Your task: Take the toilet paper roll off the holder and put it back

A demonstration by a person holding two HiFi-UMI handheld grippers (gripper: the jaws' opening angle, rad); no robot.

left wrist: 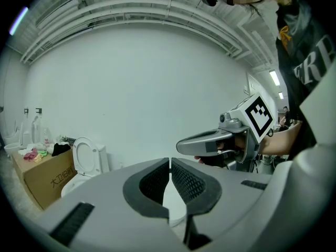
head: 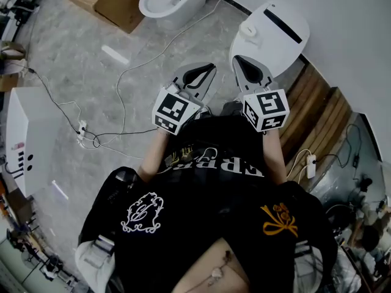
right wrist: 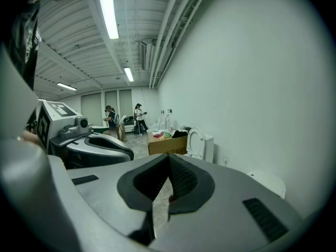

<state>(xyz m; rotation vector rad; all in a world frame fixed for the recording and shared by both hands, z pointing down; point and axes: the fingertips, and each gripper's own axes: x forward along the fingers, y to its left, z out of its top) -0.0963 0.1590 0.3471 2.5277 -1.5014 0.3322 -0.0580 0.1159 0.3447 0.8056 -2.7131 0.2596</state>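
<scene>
Nothing started: left gripper [head: 204, 72] and right gripper [head: 247, 66], jaws pressed together empty, hang before the toilet [head: 278, 26]; no roll visible

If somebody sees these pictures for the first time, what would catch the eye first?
The left gripper and right gripper are held out side by side, jaws shut and empty. Beyond them, an open white toilet stands beside a cardboard box at the head view's top left.
</scene>
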